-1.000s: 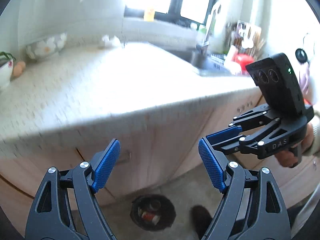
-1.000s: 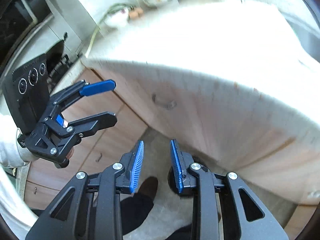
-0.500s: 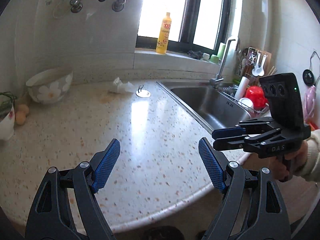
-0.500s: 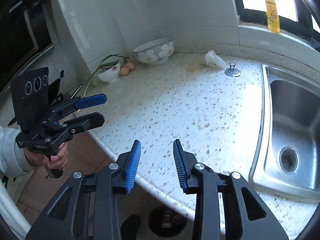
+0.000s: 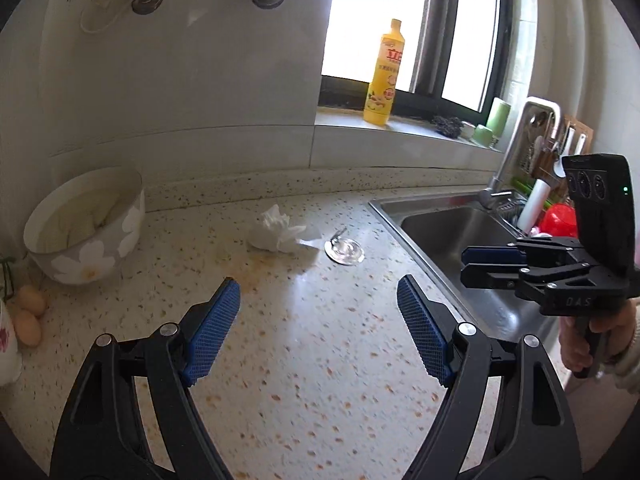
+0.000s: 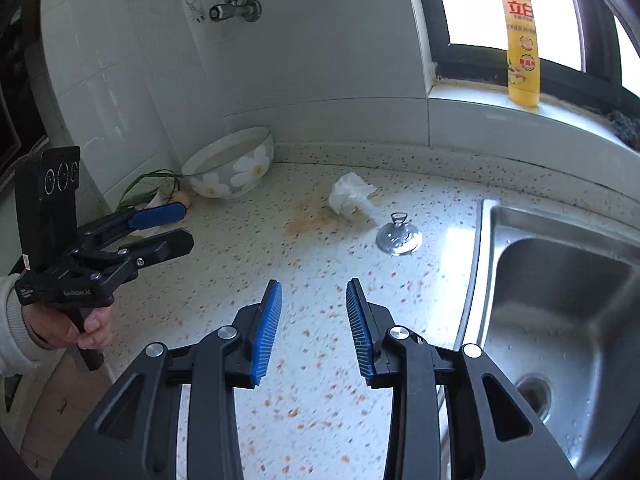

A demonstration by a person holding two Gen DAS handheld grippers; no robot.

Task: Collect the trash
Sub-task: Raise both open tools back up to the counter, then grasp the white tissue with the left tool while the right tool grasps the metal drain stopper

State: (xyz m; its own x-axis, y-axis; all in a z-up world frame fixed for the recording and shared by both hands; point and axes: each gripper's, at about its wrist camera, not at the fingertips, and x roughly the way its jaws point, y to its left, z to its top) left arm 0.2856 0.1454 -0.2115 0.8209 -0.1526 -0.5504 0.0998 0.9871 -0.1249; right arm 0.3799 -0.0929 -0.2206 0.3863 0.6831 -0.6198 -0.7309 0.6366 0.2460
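Up from the cabinet fronts and floor of a second ago, and now looking down on the speckled counter [image 5: 320, 380], closer in than half a second back. Gone from both views: the dark bin on the floor beneath the counter's edge.

Puts the crumpled white tissue [image 5: 276, 232] just above centre in the left wrist view, lying on the counter near the back wall. Lies just beside a round metal sink plug [image 5: 344, 249] to its right and apart from the flowered bowl [image 5: 84, 232] at the left edge. Sits above centre in the right wrist view as well, with an orange smear [image 6: 308, 220] on the counter just below and left of it.

Left gripper [image 5: 316, 292]: spread wide, nothing between the blue pads, low in the frame with the tissue ahead of the gap. Right gripper [image 6: 314, 292]: parted more narrowly, also empty, hanging over the counter beside the sink [image 6: 560, 280]. Looks almost pinched together from the side at the right of the left wrist view, though probably only because of the angle.

Means, as a judgement, search over and approach begun: trash located, neither tool touching it yet. Next calls for a forward reach to straddle the tissue, clear of the plug, then a carry down to the bin.
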